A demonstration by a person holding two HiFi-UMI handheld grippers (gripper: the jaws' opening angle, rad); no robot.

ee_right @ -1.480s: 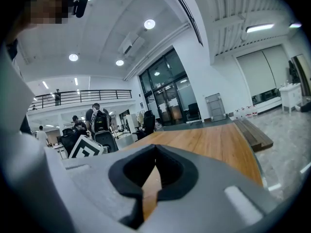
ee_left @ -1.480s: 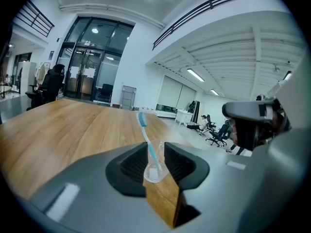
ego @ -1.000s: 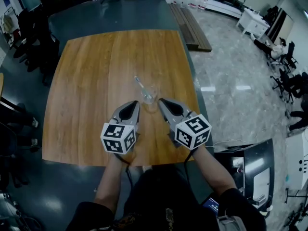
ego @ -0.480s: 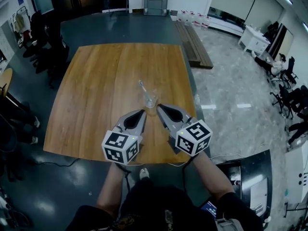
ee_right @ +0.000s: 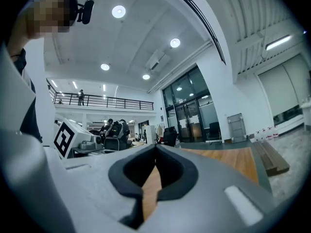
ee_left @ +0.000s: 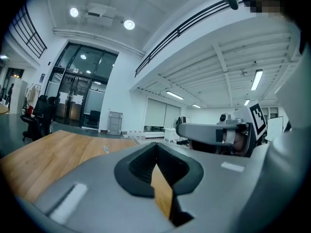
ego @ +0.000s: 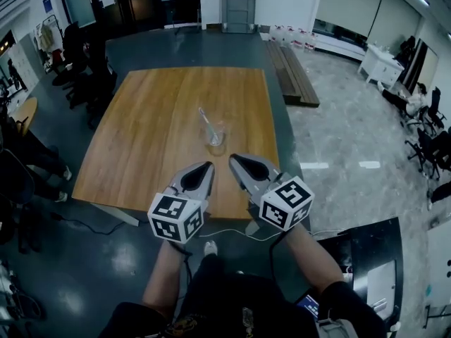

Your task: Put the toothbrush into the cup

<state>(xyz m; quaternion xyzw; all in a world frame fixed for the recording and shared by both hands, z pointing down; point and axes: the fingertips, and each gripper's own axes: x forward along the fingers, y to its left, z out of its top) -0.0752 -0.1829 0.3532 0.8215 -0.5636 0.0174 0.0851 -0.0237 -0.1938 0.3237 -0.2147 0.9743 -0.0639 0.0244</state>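
My left tongs (ego: 209, 166) and right tongs (ego: 232, 159) are backing off toward the lower frame, both closed tight and empty. The toothbrush (ego: 206, 120) seemingly stands in the cup (ego: 215, 138) mid-tabletop (ego: 141, 139), so the job is likely done.

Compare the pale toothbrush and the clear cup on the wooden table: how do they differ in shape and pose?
The slim pale toothbrush is long and thin; the clear glass cup is short and wide. The toothbrush leans towards the far left; the cup stands upright. Both stand together on the brown wooden table, the toothbrush inside the cup.
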